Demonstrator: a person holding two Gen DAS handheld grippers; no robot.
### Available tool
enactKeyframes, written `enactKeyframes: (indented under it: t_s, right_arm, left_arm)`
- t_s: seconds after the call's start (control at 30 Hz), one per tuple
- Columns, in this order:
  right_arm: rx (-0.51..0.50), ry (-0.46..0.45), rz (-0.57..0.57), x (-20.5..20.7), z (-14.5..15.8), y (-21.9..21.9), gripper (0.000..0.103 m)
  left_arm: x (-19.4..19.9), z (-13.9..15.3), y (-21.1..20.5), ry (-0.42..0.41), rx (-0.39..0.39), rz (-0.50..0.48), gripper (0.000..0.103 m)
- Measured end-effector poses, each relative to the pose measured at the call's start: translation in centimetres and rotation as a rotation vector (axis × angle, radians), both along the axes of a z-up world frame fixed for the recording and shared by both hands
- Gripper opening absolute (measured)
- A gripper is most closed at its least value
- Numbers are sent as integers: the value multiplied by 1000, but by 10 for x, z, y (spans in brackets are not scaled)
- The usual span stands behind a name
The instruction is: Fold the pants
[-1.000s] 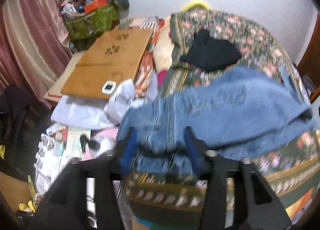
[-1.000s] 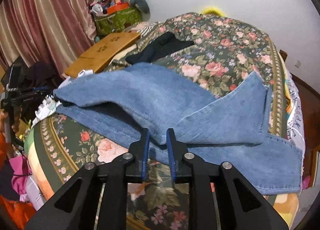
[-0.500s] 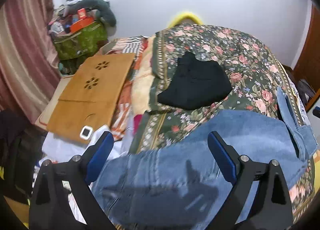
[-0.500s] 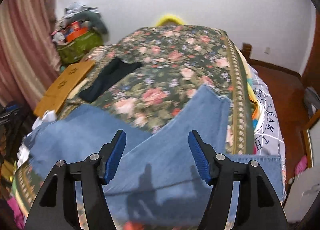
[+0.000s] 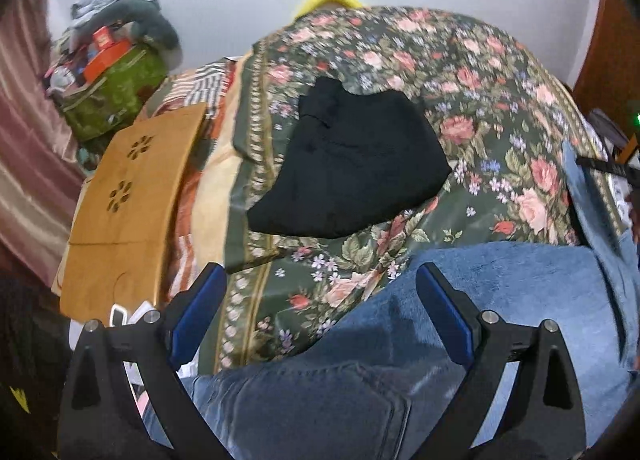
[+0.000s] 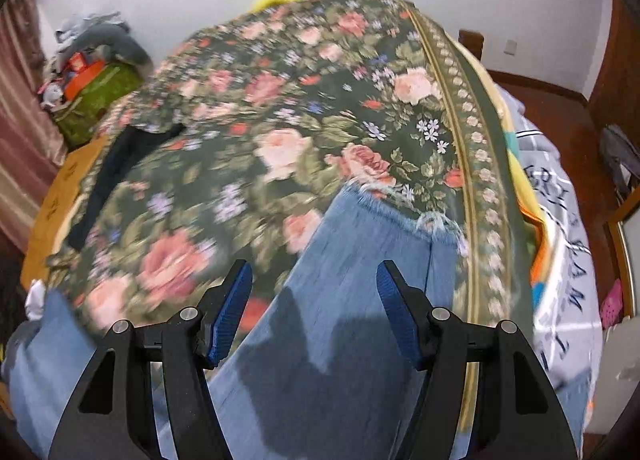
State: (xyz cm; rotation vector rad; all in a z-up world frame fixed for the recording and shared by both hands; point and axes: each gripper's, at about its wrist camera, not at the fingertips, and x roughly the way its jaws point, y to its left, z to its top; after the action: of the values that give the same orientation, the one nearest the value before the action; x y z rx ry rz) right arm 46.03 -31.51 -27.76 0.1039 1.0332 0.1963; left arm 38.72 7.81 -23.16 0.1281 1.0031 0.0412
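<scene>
Hovering over the jeans, left gripper and right gripper gape apart, holding nothing.

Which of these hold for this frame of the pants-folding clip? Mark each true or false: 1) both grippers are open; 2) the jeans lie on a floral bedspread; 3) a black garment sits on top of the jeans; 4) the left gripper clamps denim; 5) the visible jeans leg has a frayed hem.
1) True: the left gripper and the right gripper both have their jaws apart.
2) True: the jeans lie on the floral bedspread.
3) False: the black garment lies on the bedspread beyond the jeans, apart from them.
4) False: its fingers stand wide over the denim, gripping nothing.
5) True: the frayed hem shows loose threads.
</scene>
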Motion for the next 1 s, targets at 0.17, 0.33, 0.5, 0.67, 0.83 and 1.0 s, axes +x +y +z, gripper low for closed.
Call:
enactKeyframes:
  t_s: [0.17,0.33,0.5,0.67,0.83,1.0]
  right_arm:
    - [-1,56,-22,29,-29,-2,61]
    - [31,29,-40,27,-37,-9,16]
    - [21,36,-39,23,-28,-20,5]
    - [93,-70,-78,-6,27,-57,5]
    - [129,-217,-124,-47,107,-109,5]
    - [161,-344,-157,-94,167,-149,5]
  left_arm:
    - [14,-24,-10,58,15,-21,96]
    - [17,-35,-19,82,31,-31,96]
    - [9,-27,-44,89,46,-91,96]
    - [-4,-18,-83,116,35,-177,96]
    - [-18,-20,-133,201,-33,-281,96]
    - [-42,-26,-194,259,-36,-391,96]
